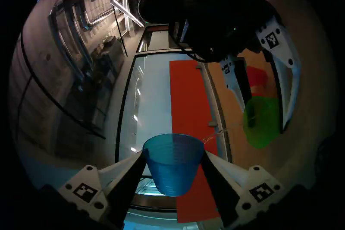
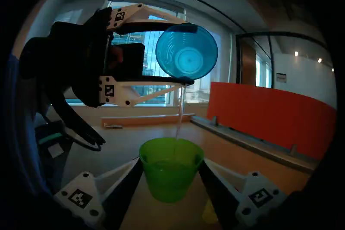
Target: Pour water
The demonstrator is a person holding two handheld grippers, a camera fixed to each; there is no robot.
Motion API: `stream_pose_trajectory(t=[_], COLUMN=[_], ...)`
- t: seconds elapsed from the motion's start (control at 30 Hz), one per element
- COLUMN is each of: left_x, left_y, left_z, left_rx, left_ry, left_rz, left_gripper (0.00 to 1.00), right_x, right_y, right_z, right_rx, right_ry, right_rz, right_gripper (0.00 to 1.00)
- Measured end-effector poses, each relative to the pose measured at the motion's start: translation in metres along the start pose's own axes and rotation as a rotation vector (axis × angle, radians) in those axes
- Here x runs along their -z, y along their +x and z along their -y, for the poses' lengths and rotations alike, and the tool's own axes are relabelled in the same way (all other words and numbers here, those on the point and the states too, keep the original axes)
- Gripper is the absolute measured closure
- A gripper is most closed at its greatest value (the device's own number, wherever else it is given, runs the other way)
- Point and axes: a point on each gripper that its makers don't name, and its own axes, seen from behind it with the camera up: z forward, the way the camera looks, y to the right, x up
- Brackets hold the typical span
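My left gripper [image 1: 173, 170] is shut on a blue cup [image 1: 173, 167], which is tipped on its side. In the right gripper view that blue cup [image 2: 186, 51] shows its open mouth, held by the left gripper [image 2: 183, 53] high above the table. A thin stream of water [image 2: 179, 115] falls from its rim into a green cup [image 2: 170, 174]. My right gripper [image 2: 170, 177] is shut on the green cup, which stays upright with water inside. In the left gripper view the green cup [image 1: 261, 122] sits between the right gripper's white fingers [image 1: 286, 79].
An orange partition [image 2: 276, 115] runs along the right side of the wooden table [image 2: 125, 143]. Large windows [image 2: 151, 44] stand behind. A gloved hand [image 2: 64, 66] holds the left gripper. A red object [image 1: 257, 81] lies beyond the green cup.
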Motion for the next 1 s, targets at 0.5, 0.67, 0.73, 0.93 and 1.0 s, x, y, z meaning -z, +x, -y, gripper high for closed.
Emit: stream_pose_trajectory(t=[0.5, 0.67, 0.73, 0.93, 1.0], left_x=[-0.004, -0.008, -0.009, -0.012, -0.012], left_y=[-0.004, -0.007, -0.009, -0.014, -0.016], left_z=[0.003, 0.003, 0.004, 0.008, 0.010], left_rx=[0.107, 0.267, 0.334, 0.572, 0.659], left_ry=[-0.015, -0.033, -0.038, -0.048, -0.051], left_rz=[-0.003, -0.002, -0.002, 0.004, 0.008], left_gripper=[0.14, 0.14, 0.14, 0.14, 0.14], right_x=[0.000, 0.001, 0.001, 0.002, 0.002], right_y=[0.004, 0.004, 0.004, 0.007, 0.008], right_z=[-0.005, -0.007, -0.007, -0.009, -0.009], right_rx=[-0.009, -0.011, -0.012, -0.018, -0.023], right_ry=[-0.014, -0.019, -0.021, -0.029, -0.031], right_rz=[-0.015, -0.018, -0.019, -0.033, -0.038], right_gripper=[0.10, 0.11, 0.11, 0.11, 0.10])
